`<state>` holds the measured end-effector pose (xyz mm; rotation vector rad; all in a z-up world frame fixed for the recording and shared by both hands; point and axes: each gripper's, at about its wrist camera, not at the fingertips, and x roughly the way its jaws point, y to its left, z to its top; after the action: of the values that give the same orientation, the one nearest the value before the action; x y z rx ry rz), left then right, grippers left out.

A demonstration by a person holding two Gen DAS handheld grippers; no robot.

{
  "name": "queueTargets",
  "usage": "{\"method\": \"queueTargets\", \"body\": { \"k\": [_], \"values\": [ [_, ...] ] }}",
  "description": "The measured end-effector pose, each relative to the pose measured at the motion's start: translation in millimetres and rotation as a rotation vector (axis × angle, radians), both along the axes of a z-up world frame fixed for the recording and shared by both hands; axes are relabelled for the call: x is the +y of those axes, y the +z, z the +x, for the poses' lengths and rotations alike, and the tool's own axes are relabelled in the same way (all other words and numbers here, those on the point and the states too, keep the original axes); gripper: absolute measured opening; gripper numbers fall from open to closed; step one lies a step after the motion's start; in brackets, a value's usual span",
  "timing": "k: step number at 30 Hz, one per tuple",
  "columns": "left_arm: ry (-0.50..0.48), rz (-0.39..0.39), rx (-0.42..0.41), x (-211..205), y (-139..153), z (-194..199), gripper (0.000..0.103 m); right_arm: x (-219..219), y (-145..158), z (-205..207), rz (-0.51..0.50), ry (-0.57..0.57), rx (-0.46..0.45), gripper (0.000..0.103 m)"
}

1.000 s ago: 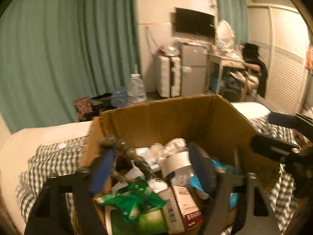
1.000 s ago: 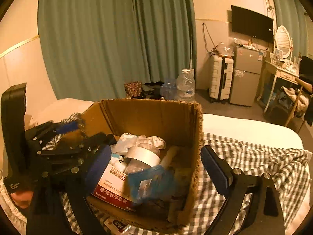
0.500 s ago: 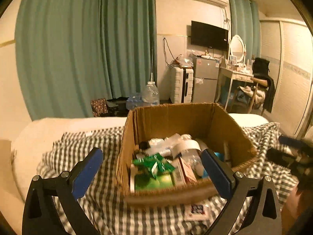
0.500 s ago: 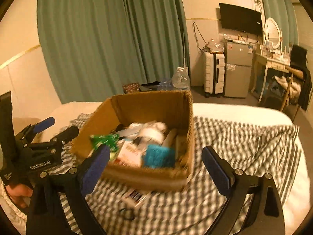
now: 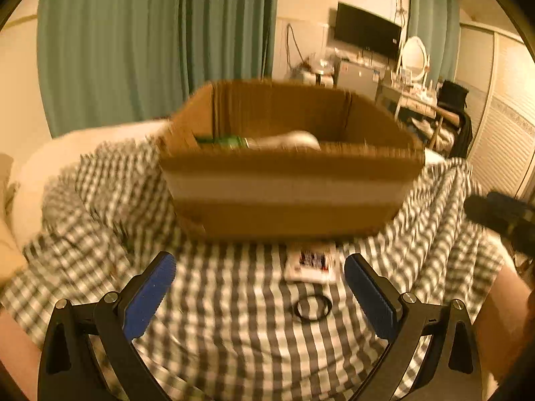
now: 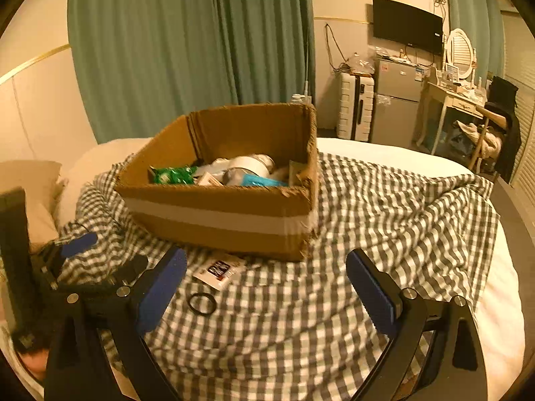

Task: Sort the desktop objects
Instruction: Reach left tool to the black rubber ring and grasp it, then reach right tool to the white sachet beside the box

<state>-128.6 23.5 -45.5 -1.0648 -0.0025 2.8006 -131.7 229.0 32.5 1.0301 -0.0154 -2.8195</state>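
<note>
- cardboard box (image 6: 220, 224): open-topped, on the checked cloth (image 6: 384, 207); already holds a green packet (image 6: 172, 174), a roll of white tape (image 6: 252, 163), a blue packet (image 6: 260, 180) and more.
- small sachet (image 6: 219, 270): flat on the cloth just before the box's near wall. likely light and limp; best pinched across one free edge, since it lies flush with soft cloth.
- black ring (image 6: 201, 304): near the sachet, a little closer to the cameras. looks like a hair band, though the view is too small to be sure; thin, probably springy, apt to slip. take it across one side of the loop.
- left gripper (image 5: 259, 287): jaws wide apart, nothing between them; sachet (image 5: 312, 262) and ring (image 5: 312, 306) lie ahead, toward the right pad.
- right gripper (image 6: 265, 285): jaws wide, empty.
- outstanding: both loose items not yet boxed.
</note>
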Motion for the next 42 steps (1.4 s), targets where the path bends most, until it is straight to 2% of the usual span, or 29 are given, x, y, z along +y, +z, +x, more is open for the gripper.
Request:
{"method": "queueTargets", "body": {
  "k": [4,9,16,19,23,25,27,29,30,34,38,40,42],
  "values": [
    [-0.019,-0.001,-0.047,11.4,-25.8,0.7,0.103,2.5,-5.4,-1.2,0.018,-0.008,-0.008,0.097],
    [-0.03,-0.002,-0.117,27.6,-47.2,-15.8,0.103,12.6,-19.5,-10.7,-0.002,-0.033,-0.064,0.097],
    [-0.062,0.07,-0.208,41.4,-78.0,-33.3,0.103,22.3,-29.5,-18.3,-0.046,-0.069,-0.105,0.096],
    [-0.098,0.019,-0.227,52.4,-90.4,-33.7,0.103,22.9,-32.1,-20.0,-0.056,-0.073,-0.119,0.097],
    [-0.127,-0.05,-0.21,62.6,-97.9,-30.1,0.103,22.8,-35.9,-20.5,-0.104,-0.059,-0.142,0.097],
    [-0.143,-0.029,-0.19,60.9,-96.0,-25.8,0.094,21.1,-37.6,-21.0,-0.089,-0.059,-0.149,0.097],
    [-0.148,-0.019,-0.175,55.2,-93.1,-21.0,0.053,20.2,-39.2,-21.0,-0.087,-0.056,-0.154,0.097],
    [-0.171,0.027,-0.19,46.8,-90.9,-18.0,0.032,19.2,-40.7,-21.6,-0.09,-0.053,-0.161,0.097],
    [-0.171,0.049,-0.206,42.3,-90.3,-17.0,0.025,18.7,-42.0,-21.2,-0.091,-0.051,-0.163,0.097],
    [-0.167,0.092,-0.267,28.7,-89.7,-10.3,0.023,13.6,-47.6,-18.9,-0.07,-0.038,-0.174,0.097],
    [-0.179,0.076,-0.275,21.1,-88.8,0.0,0.022,4.5,-57.3,-17.7,-0.026,-0.031,-0.19,0.097],
    [-0.176,0.053,-0.258,19.1,-88.3,5.5,0.008,1.8,-61.6,-17.0,-0.019,-0.026,-0.202,0.097],
    [-0.171,0.059,-0.239,3.8,-88.1,14.1,0.005,-1.1,-64.8,-17.0,-0.021,-0.015,-0.208,0.097]
  ]
}}
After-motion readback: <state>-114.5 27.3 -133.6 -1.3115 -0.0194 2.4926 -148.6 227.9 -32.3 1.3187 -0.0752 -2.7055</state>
